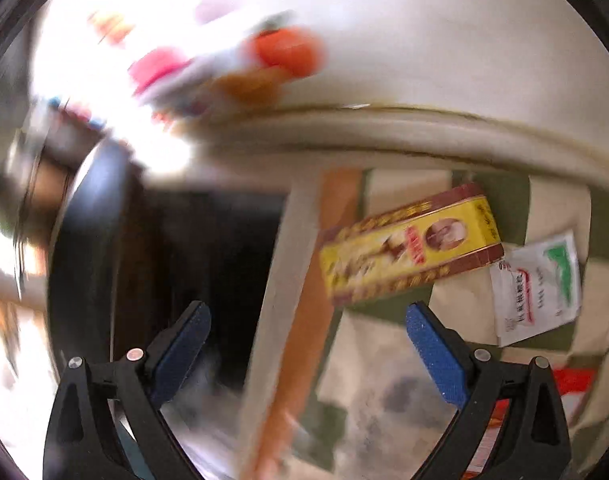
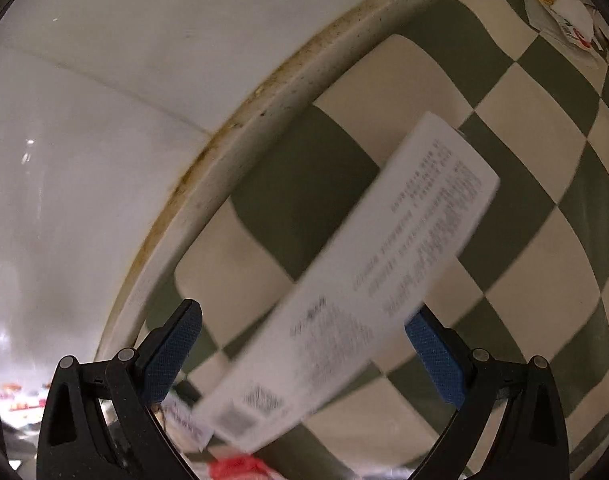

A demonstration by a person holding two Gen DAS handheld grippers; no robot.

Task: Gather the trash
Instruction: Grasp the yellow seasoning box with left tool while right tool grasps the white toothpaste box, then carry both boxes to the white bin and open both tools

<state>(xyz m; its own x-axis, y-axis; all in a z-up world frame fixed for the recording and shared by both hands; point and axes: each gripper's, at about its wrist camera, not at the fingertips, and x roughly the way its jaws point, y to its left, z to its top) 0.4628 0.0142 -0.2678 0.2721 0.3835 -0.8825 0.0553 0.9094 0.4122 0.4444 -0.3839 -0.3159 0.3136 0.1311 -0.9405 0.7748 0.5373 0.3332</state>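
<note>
In the left wrist view, a yellow and brown box (image 1: 410, 244) lies on the green-and-cream checkered cloth (image 1: 552, 200), with a white sachet with green and red print (image 1: 538, 284) to its right. My left gripper (image 1: 306, 320) is open and empty, just in front of the box. In the right wrist view, a white printed paper box (image 2: 356, 300), blurred by motion, sits between the fingers of my open right gripper (image 2: 302, 324); the jaws stand wide and I see no pad touching it.
A dark round bin opening (image 1: 184, 272) lies left of the table edge in the left view, with blurred colourful items (image 1: 288, 50) beyond. Crumpled white paper (image 2: 560, 8) lies at the cloth's far corner in the right view. A white wall (image 2: 104, 120) runs along the table.
</note>
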